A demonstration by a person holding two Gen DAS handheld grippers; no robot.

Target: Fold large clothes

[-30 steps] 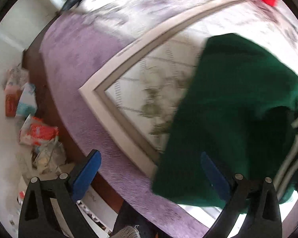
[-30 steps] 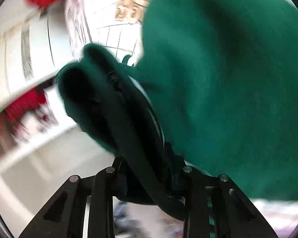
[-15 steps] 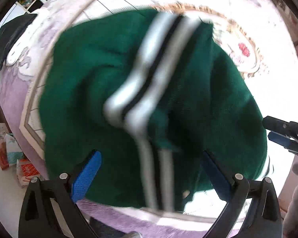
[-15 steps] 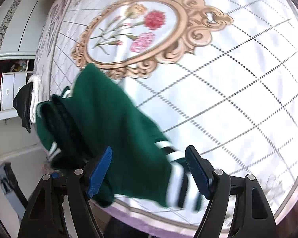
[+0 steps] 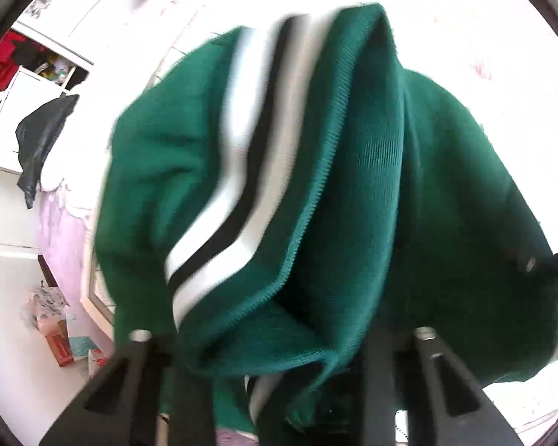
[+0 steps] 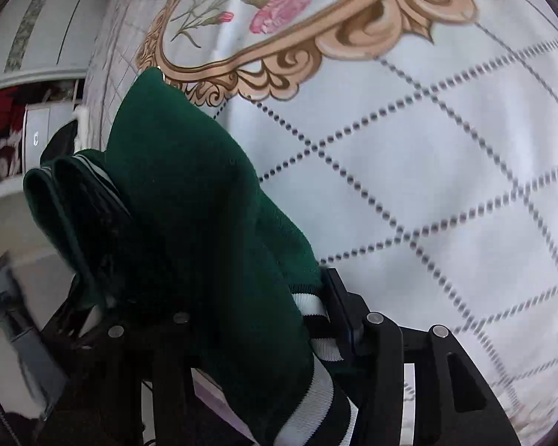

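Garment: green sweater [image 5: 409,186], white-and-black striped trim, bunched on the bed at 9 o'clock in right view.
Left gripper [image 5: 279,356]: jaws just closed, clamped on sweater fold.
Right gripper [image 6: 256,304]: jaws just narrowed, pinching the striped hem.
Bedspread [image 6: 409,171]: quilted, floral medallion at 12 o'clock.

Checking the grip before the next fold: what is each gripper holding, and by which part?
Both hold the green sweater. The left gripper, just closing, pinches its bunched ribbed edge; the right gripper, also just closing, clamps it at the white-and-black striped band.
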